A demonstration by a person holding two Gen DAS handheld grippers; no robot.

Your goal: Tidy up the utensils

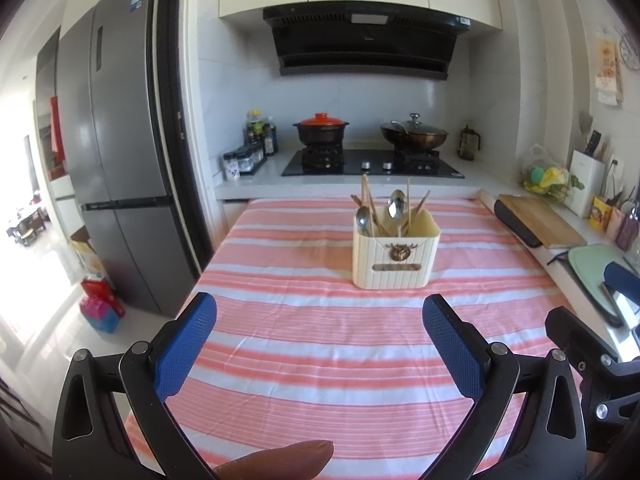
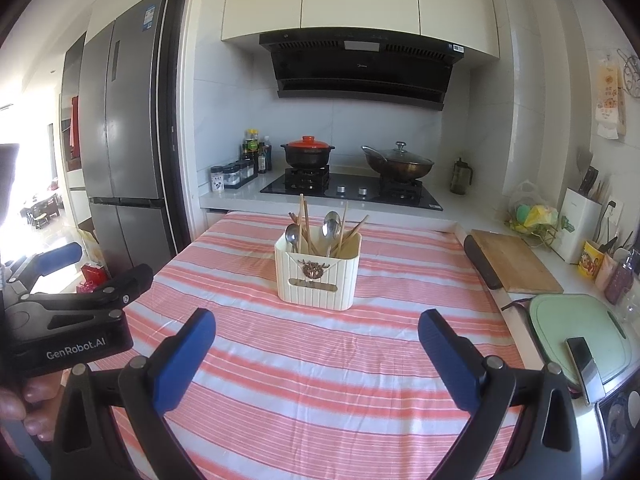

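Right wrist: left gripper [image 2: 60,258] reads "GenRobot.AI".

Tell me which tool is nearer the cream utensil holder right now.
Neither clearly. The utensil holder stands ahead and slightly right of the open left tool, and ahead and nearly centred on the open right tool. Both hang back over the striped cloth.
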